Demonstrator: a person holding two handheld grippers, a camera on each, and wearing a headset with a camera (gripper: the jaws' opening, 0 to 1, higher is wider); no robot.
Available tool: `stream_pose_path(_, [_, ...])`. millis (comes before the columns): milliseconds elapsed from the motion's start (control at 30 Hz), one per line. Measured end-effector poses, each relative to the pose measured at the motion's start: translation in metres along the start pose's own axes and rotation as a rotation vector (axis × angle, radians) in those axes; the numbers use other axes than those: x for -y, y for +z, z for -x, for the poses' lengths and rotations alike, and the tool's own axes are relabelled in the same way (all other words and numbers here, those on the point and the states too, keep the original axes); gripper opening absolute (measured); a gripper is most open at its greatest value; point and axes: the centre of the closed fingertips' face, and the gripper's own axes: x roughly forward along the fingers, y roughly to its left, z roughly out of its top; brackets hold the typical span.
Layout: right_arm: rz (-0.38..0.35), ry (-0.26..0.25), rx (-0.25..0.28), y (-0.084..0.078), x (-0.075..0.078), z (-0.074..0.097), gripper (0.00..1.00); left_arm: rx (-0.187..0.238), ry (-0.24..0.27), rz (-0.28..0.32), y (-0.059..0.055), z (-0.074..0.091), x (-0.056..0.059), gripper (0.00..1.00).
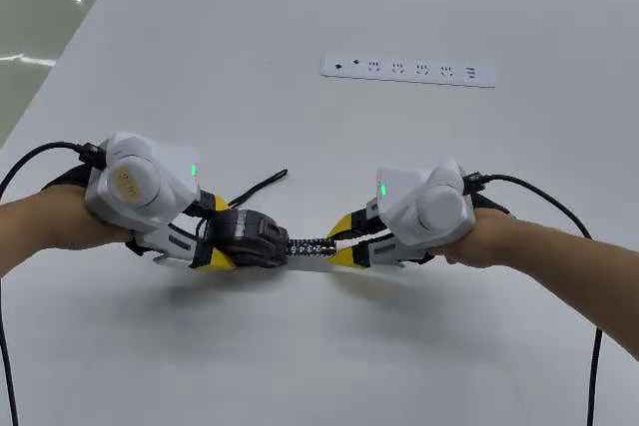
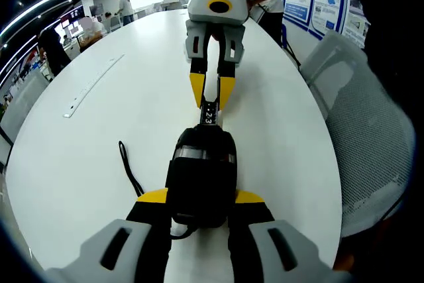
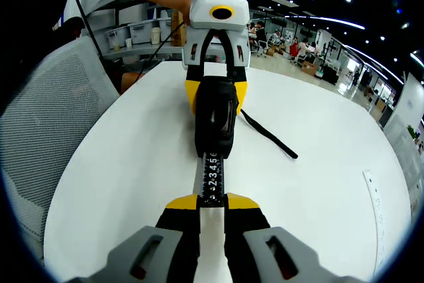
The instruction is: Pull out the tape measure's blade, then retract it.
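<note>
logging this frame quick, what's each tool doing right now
left tool: closed on the tape measure case
right tool: closed on the blade, which is a short way out of the case

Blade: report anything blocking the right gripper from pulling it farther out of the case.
Nothing visible does. The right gripper is shut on the blade, the left gripper on the case; the power strip and strap lie well off the pull line.

White table (image 1: 300, 7) carrying a white power strip (image 1: 407, 70), well beyond the jaws; black strap (image 1: 262, 185) just beside them.
</note>
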Motion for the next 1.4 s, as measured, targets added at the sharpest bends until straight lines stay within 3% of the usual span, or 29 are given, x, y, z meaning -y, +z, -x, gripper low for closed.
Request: stream_pose_path(1400, [0.007,-0.006,-0.003,-0.0053,-0.0011,0.0076,0.12,-0.001,0.002,0.003,0.0020,0.0008,0.0013,0.28])
